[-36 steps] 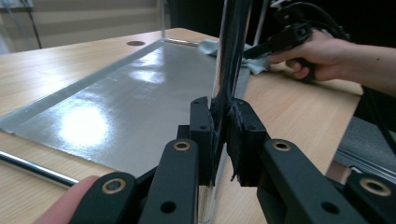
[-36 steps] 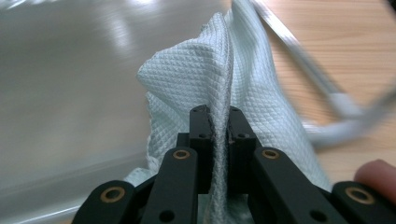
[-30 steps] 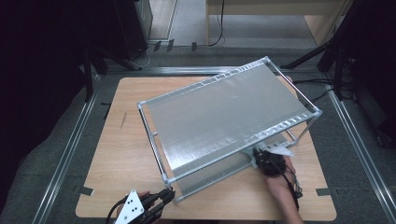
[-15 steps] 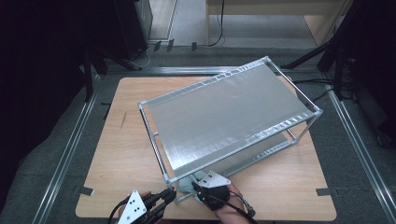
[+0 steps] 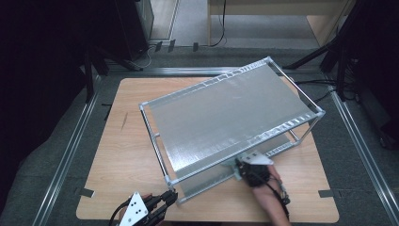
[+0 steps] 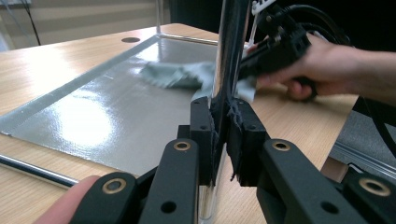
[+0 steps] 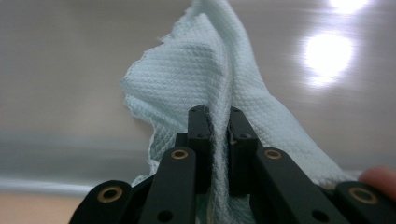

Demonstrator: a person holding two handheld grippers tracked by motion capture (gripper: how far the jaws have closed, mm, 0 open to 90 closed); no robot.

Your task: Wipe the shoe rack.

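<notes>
Bracing the rack while its lower shelf gets wiped

The left tongs (image 6: 219, 135) are clamped on the rack's upright post (image 6: 229, 56) at the 6 o'clock corner of the wooden surface (image 5: 122, 155), apparently to keep the metal rack (image 5: 226, 117) from sliding. The right tongs (image 7: 218, 140) are pinched tight on a pale green cloth (image 7: 196, 74), pressed to the lower shelf (image 6: 112, 112) at 5 o'clock, under the top shelf.

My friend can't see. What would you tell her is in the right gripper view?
The right gripper pinches a pale green cloth between its two black jaws. Behind the cloth is a shiny grey shelf, blurred, with bright light spots.
</notes>
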